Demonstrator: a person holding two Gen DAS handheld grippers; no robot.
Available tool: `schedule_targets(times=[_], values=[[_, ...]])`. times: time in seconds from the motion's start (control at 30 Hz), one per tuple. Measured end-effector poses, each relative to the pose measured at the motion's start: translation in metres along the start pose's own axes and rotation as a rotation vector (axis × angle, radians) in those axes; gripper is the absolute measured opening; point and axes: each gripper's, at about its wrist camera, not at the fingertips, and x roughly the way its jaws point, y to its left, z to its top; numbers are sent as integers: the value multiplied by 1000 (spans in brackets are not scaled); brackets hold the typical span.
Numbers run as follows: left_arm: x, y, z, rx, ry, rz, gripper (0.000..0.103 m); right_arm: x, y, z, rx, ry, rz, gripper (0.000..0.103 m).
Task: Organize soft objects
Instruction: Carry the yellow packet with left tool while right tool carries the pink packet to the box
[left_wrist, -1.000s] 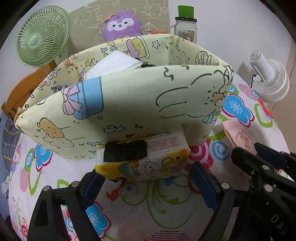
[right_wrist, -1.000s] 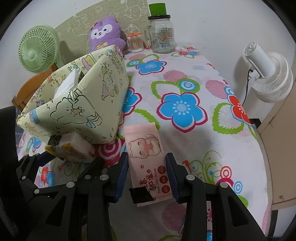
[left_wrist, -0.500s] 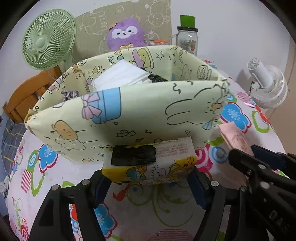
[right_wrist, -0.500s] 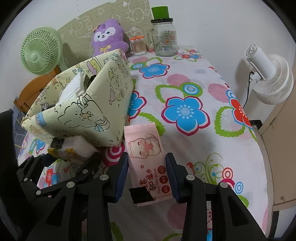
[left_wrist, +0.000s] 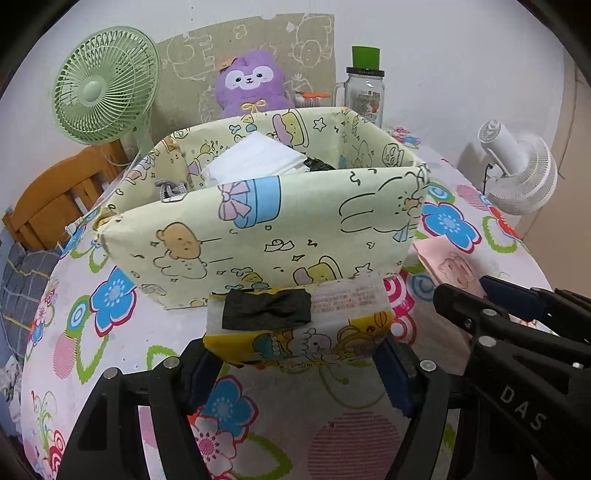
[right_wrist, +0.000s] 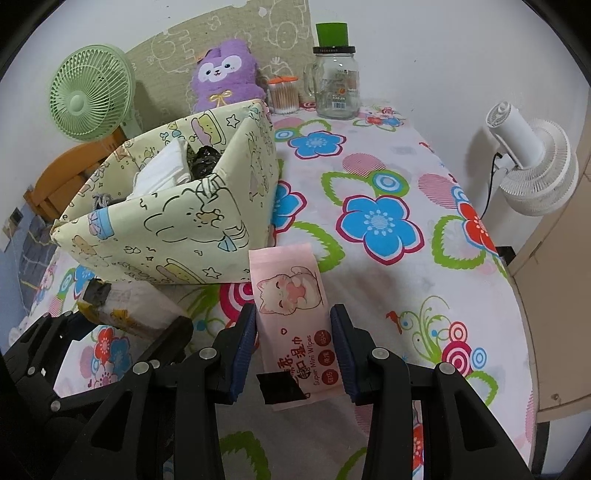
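Note:
My left gripper (left_wrist: 295, 365) is shut on a yellow cartoon tissue pack (left_wrist: 299, 325) with black tape and holds it up in front of the cream cartoon fabric basket (left_wrist: 258, 236). The basket holds white tissue packs (left_wrist: 255, 158) and a black item. My right gripper (right_wrist: 293, 332) is shut on a pink wipes pack (right_wrist: 291, 314) with a cat picture, just right of the basket (right_wrist: 177, 229). The yellow pack also shows in the right wrist view (right_wrist: 129, 310). The pink pack shows in the left wrist view (left_wrist: 448, 264).
A purple plush (right_wrist: 221, 79), a glass jar with green lid (right_wrist: 336, 81) and a cotton swab tub (right_wrist: 282, 94) stand at the table's far end. A green fan (left_wrist: 105, 85) and wooden chair (left_wrist: 55, 199) are left. A white fan (right_wrist: 532, 162) is right.
Both grippers have risen and pulled back a little from the basket, each holding its pack. The basket's inside shows more in both views.

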Motion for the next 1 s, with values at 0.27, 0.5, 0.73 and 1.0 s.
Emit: schedule_targets(times=[0.27,0.5,0.73,1.0], values=[[-14,10,-6,-11,-19,-7,76,-11,16,-4,-25,-16,4,43],[-26,23,-12,-31,-31,-2,76,-20,32,-7,-46,-32,14,43],[-42,34,-18,-37,-56,6,76,-34,46,-12,-63,-59,24,43],[-59,43,-24,-44,-81,3,76,-50,57,-18,-76,-87,32,43]])
